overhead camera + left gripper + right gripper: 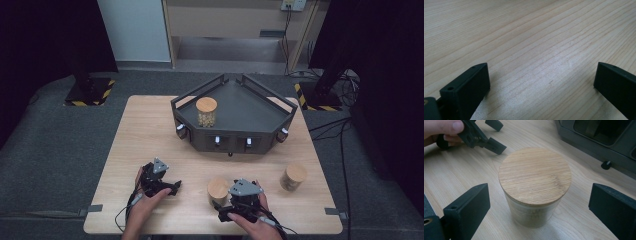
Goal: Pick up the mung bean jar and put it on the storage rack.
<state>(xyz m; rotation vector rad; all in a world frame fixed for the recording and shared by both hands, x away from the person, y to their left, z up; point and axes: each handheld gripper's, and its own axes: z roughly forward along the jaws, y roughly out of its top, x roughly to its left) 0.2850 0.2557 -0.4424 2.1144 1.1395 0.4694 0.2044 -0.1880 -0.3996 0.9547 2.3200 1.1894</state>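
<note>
Jar base behind right gripper

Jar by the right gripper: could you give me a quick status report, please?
Right gripper open, jaws either side of the near jar, not touching. Left gripper open over bare table. Jar upright, lid on. Nothing in the way.

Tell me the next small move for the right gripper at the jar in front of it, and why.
Probably ease the right gripper forward and down until its jaws flank the glass below the wooden lid, then close. The jaws stand wide open, the near jar sits upright and centred between them, and neither pad touches it yet.
</note>
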